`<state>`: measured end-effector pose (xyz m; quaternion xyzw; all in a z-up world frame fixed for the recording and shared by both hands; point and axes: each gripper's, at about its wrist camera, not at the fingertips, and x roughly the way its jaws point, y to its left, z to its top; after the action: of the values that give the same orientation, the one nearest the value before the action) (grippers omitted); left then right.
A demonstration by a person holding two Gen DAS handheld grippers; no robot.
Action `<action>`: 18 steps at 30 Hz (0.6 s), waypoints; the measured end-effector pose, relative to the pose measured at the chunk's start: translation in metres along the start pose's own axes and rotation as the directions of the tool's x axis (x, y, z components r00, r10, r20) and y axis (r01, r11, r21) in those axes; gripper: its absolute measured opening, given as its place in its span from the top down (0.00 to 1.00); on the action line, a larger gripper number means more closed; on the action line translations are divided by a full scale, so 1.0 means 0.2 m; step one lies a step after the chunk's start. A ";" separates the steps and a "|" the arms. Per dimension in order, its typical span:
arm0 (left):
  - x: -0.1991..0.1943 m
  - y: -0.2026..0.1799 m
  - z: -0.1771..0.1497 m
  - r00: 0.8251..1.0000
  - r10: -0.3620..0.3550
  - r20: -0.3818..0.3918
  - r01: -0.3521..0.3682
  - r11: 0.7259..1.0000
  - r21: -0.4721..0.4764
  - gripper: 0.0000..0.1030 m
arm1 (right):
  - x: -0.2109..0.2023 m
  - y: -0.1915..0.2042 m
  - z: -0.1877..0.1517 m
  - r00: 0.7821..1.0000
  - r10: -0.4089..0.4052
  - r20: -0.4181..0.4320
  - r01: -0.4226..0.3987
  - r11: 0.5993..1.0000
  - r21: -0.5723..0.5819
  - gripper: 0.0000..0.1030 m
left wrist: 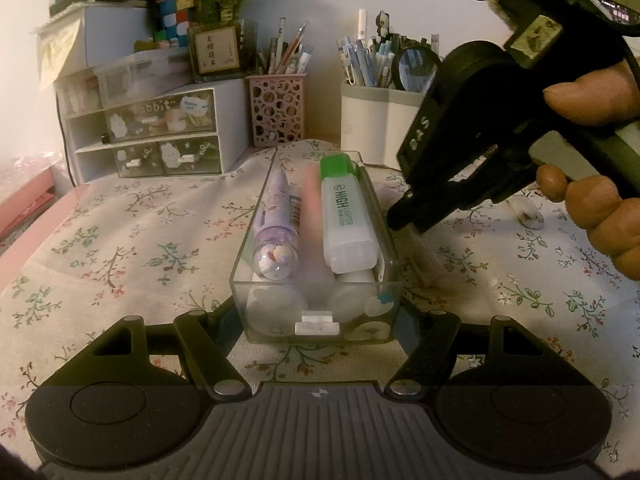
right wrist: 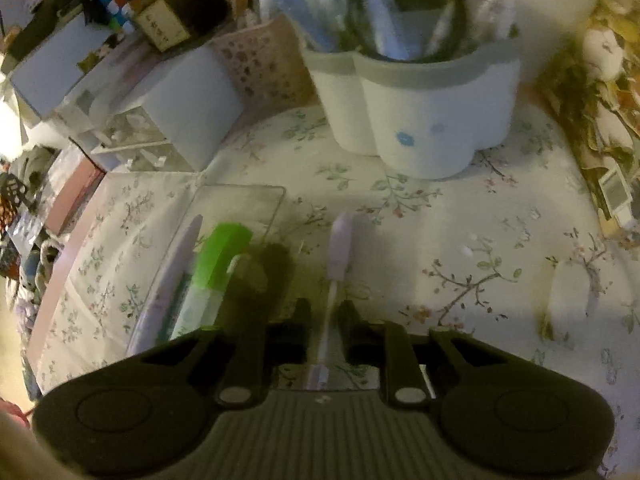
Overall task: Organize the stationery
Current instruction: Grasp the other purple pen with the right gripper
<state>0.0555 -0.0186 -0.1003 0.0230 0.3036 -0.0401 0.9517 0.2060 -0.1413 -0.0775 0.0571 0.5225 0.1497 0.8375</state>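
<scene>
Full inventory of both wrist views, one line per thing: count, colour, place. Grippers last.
clear plastic tray: 1, transparent, centre of floral cloth, clamped at its near end.
green-capped highlighter: 1, white body, on top in tray, right side.
purple character pen: 1, lilac, in tray, left side.
lilac-capped white pen: 1, between right fingers, over the cloth beside tray.
pink perforated pen cup: 1, behind tray.
white lobed pen holder: 1, grey rim, back right.
small drawer unit: 1, white, back left.
left gripper: black, shut on tray.
right gripper: black, shut on pen.

Clear tray (left wrist: 256,280) between, seemingly gripped.
</scene>
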 end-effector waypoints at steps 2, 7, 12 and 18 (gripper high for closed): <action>0.00 0.00 0.00 1.000 -0.001 0.000 0.001 1.000 0.001 0.30 | 0.00 0.02 -0.01 1.000 -0.009 0.003 0.009 1.000 -0.013 0.79; 0.00 0.00 0.00 1.000 -0.003 0.000 0.003 1.000 0.001 0.30 | 0.01 0.05 0.01 1.000 -0.022 -0.012 0.022 0.999 -0.037 0.80; -0.01 0.00 0.00 1.000 -0.004 0.001 0.004 1.000 0.000 0.30 | 0.02 0.11 -0.04 0.998 -0.062 0.030 0.065 0.990 -0.125 0.79; -0.01 0.00 0.00 1.000 -0.005 0.002 0.005 1.000 -0.004 0.30 | 0.01 0.06 -0.04 0.999 -0.030 0.044 0.033 0.997 -0.072 0.81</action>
<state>0.0542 -0.0179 -0.1000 0.0202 0.3029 -0.0419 0.9519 0.1968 -0.1298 -0.0790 0.0218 0.4996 0.1542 0.8521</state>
